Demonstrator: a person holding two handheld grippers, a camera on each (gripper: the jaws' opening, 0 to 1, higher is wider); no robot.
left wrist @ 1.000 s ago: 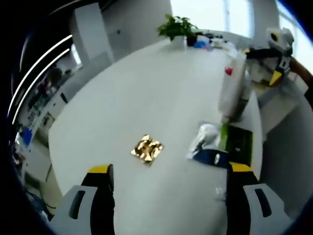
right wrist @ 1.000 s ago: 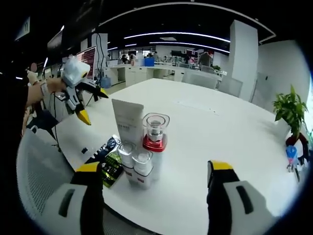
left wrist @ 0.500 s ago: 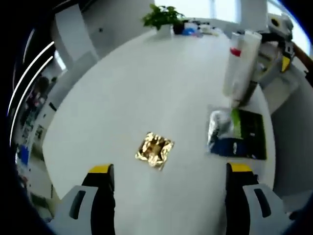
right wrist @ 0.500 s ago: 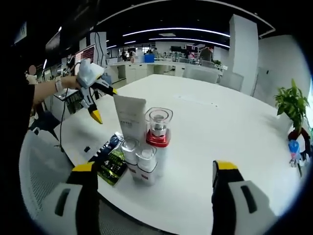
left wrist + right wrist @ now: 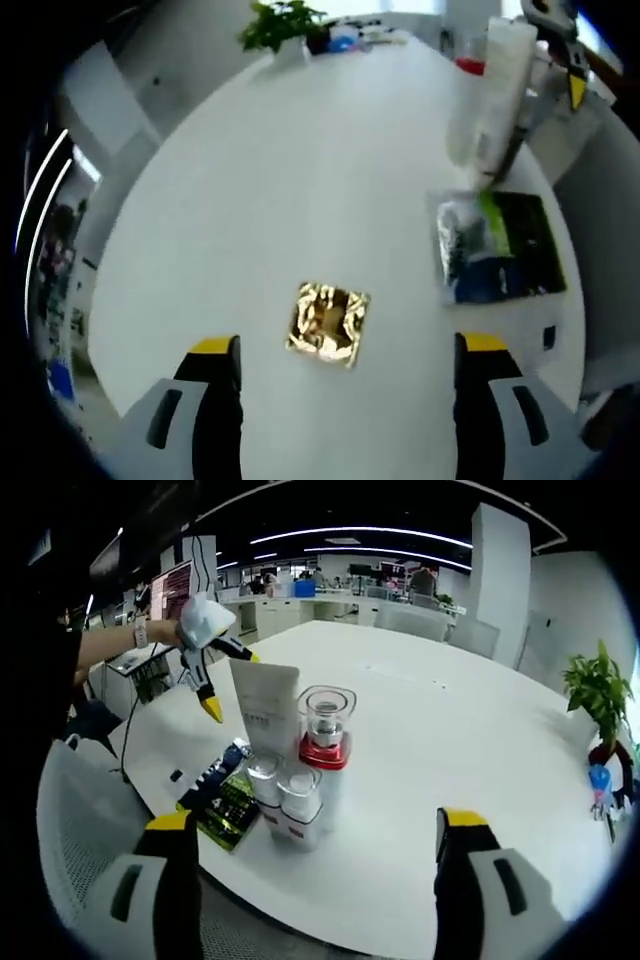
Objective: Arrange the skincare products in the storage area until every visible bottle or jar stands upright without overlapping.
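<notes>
Gold foil sachet (image 5: 328,323) lay flat on the white tabletop (image 5: 280,170), well apart from the upright bottles (image 5: 295,780); thin, crinkly and light, it likely wanted an edge pinch. Left gripper (image 5: 345,360) and right gripper (image 5: 315,830) fingers stood open, empty

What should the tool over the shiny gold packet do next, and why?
Probably lower the open left tool onto the gold packet. It lies flat and alone on the white table, between the jaws, away from the upright bottles.
</notes>
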